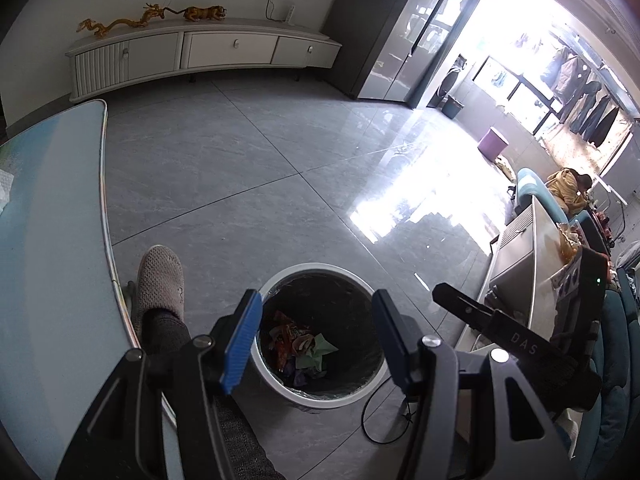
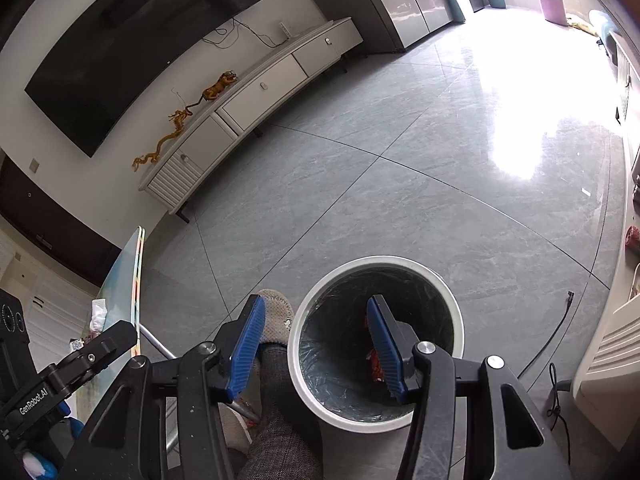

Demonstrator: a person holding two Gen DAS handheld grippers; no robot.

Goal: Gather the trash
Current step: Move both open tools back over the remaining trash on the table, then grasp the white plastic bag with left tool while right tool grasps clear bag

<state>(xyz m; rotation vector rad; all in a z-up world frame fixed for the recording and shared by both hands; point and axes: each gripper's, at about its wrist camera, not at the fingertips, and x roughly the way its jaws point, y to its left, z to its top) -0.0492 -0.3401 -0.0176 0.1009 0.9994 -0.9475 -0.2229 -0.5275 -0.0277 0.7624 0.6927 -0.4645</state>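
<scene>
Below both of my grippers stands the trash bin, a round white pail with a dark liner, on the grey tiled floor. Through the left wrist camera I see my left gripper hanging over the bin's mouth with its blue-padded fingers spread and nothing between them. At the bottom of the bin lies the collected trash: crumpled wrappers in red and orange and a pale green scrap. My right gripper is spread too and holds nothing; in its own view one finger sits over the bin's opening and the other over a person's slippered foot just beside the bin's rim. I can see only a bit of red wrapper past the right finger there.

On my left, the edge of the pale blue surface runs close by the foot. A black cable lies on the floor on the bin's other side. Against the far wall stands a low white cabinet with golden figurines on top.
</scene>
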